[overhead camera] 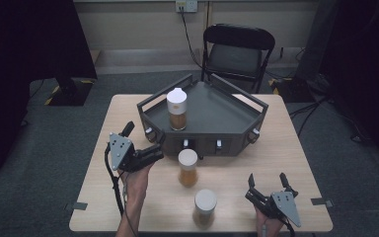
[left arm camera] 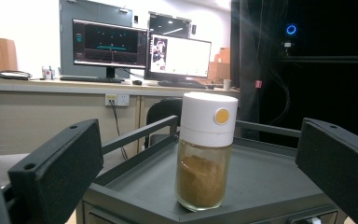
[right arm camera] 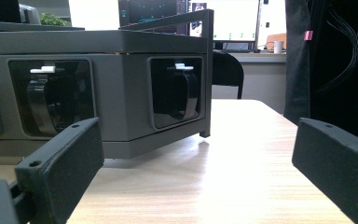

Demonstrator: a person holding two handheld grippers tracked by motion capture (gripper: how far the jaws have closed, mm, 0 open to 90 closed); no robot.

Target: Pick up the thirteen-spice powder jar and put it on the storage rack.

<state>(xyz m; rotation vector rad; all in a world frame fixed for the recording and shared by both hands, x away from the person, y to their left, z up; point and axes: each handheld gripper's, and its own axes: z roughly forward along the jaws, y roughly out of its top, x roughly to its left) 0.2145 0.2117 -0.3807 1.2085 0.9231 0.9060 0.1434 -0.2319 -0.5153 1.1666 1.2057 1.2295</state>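
Two sets of fingers, both spread apart, nothing clamped. Left gripper [overhead camera: 150, 154] sits near the front-left corner of the grey tray [overhead camera: 217, 118]; in the left gripper view its fingers [left arm camera: 56, 170] stand wide on either side of the jar [left arm camera: 206, 151] on the tray, which is farther off, not between them and not touching. That jar has a white cap with an orange dot and brown powder inside, upright on the tray's near-left part, also seen from above [overhead camera: 176, 109].

Right gripper [overhead camera: 266, 183] rests low at the desk's [overhead camera: 128, 118] front-right, fingers [right arm camera: 63, 161] open, pointed at the tray's front wall, well apart from any jar.

On the desk in front of the tray: a second jar [overhead camera: 187, 168], brown fill, white cap, upright, just right of the left gripper. A third jar [overhead camera: 205, 206] stands nearer the front edge, between the two hands.

Judged step: one jar loaded on the tray, two not yet moved; left hand looks free after placing, or lining up the next pick. Next move likely calls for swinging the left gripper to the second jar, keeping fingers wide around the glass body below the cap, closing squarely so it stays upright, then lifting over the tray's rail [overhead camera: 164, 94] without clipping it or the loaded jar.

Chair [overhead camera: 237, 54] behind the desk, not involved.
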